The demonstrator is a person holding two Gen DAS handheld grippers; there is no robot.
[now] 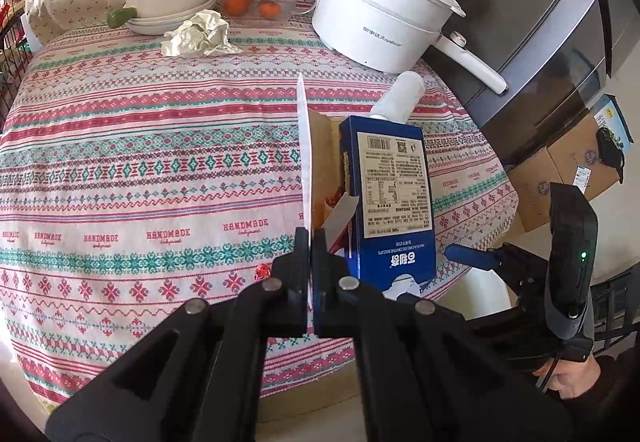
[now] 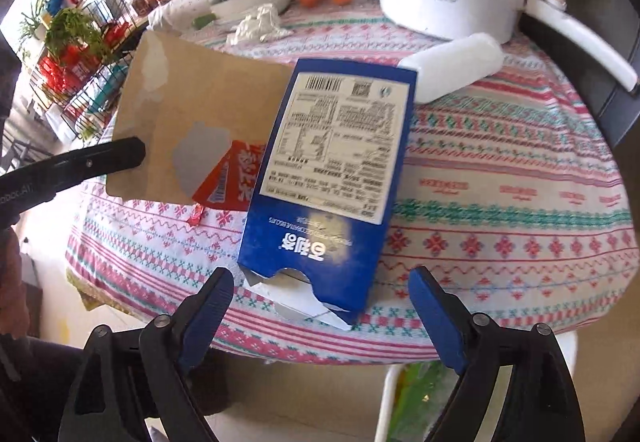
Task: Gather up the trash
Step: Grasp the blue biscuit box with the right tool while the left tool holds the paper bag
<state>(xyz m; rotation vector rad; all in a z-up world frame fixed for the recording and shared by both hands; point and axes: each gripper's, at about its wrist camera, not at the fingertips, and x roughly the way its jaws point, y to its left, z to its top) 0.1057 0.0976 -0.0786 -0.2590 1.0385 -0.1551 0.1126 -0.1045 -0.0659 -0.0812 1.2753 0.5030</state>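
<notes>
A patterned tablecloth [image 1: 160, 170] covers the table, with what looks like a steel fridge [image 1: 560, 42] behind.

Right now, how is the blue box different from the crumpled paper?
The blue box is flat-sided and printed; the crumpled paper is white and scrunched. The box is torn open with a flap pinched by the left gripper; the paper lies untouched near the bowls. Both sit on the tablecloth.
</notes>
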